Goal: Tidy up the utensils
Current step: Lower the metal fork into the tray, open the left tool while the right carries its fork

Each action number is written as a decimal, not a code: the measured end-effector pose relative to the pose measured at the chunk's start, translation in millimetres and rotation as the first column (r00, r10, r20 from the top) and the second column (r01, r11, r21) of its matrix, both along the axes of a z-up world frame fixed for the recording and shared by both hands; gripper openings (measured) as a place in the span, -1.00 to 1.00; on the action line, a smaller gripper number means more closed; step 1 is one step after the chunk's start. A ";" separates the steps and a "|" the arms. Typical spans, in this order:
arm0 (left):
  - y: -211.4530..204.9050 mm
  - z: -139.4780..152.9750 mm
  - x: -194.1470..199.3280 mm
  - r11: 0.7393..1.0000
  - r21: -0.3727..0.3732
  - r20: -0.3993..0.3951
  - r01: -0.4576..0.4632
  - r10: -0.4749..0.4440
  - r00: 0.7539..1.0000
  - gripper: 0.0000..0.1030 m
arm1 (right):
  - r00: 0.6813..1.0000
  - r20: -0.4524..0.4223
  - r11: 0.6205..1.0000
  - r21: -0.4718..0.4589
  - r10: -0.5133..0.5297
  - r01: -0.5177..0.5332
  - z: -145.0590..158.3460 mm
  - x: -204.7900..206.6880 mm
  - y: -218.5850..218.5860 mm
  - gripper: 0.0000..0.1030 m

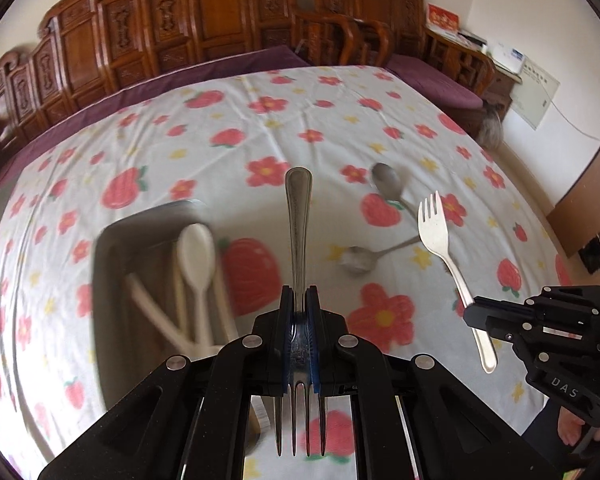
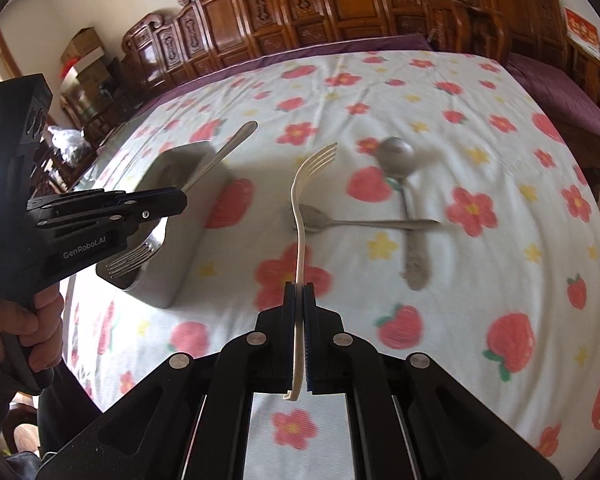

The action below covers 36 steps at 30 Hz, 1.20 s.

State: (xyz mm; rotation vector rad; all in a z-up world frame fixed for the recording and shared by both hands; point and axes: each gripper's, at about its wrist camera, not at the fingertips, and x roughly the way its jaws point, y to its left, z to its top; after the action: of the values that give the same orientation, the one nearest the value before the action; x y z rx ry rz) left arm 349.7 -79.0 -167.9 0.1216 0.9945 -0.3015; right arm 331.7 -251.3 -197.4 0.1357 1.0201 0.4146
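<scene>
Left gripper point(image 1: 300, 300) clamps metal fork point(image 1: 299, 216); right gripper point(image 2: 299, 292) clamps white fork point(image 2: 302, 216). Carry both level to tray point(image 1: 112, 248) at left; release over matching utensils.

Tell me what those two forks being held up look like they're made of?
The shiny silver fork in the left gripper looks like polished metal: it mirrors light. The cream matte fork in the right gripper seems plastic, perhaps a fibre composite: dull, uniform colour.

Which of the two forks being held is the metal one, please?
The metal fork in the left tongs, tines toward the camera; the right tongs hold the cream plastic fork.
</scene>
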 end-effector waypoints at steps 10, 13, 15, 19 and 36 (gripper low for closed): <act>67.3 -2.8 1.6 0.995 -0.012 -0.007 -0.099 0.099 0.995 -0.88 | 0.997 0.005 0.997 -0.010 0.081 -0.081 14.3 7.1 61.5 -0.91; 83.2 -8.1 4.3 0.992 -0.017 -0.016 -0.127 0.126 0.992 -0.88 | 0.995 0.008 0.995 -0.016 0.102 -0.102 18.5 8.3 75.7 -0.91; 91.5 -12.5 7.3 0.990 -0.021 -0.024 -0.142 0.142 0.990 -0.88 | 0.993 0.009 0.993 -0.021 0.115 -0.115 21.1 9.1 84.2 -0.91; 104.3 -19.8 12.4 0.985 -0.031 -0.036 -0.167 0.166 0.985 -0.88 | 0.992 0.008 0.991 -0.028 0.130 -0.129 23.0 10.6 94.3 -0.91; 124.8 -7.6 14.3 0.980 -0.062 0.009 -0.189 0.190 0.982 -0.76 | 0.984 -0.001 0.984 -0.042 0.176 -0.176 24.5 19.1 130.8 -0.91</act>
State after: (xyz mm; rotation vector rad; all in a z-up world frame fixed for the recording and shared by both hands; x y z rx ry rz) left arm 364.0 45.7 -175.5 -0.0263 0.9736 -0.1561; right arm 350.8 -120.5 -172.9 0.0070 1.0416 0.5533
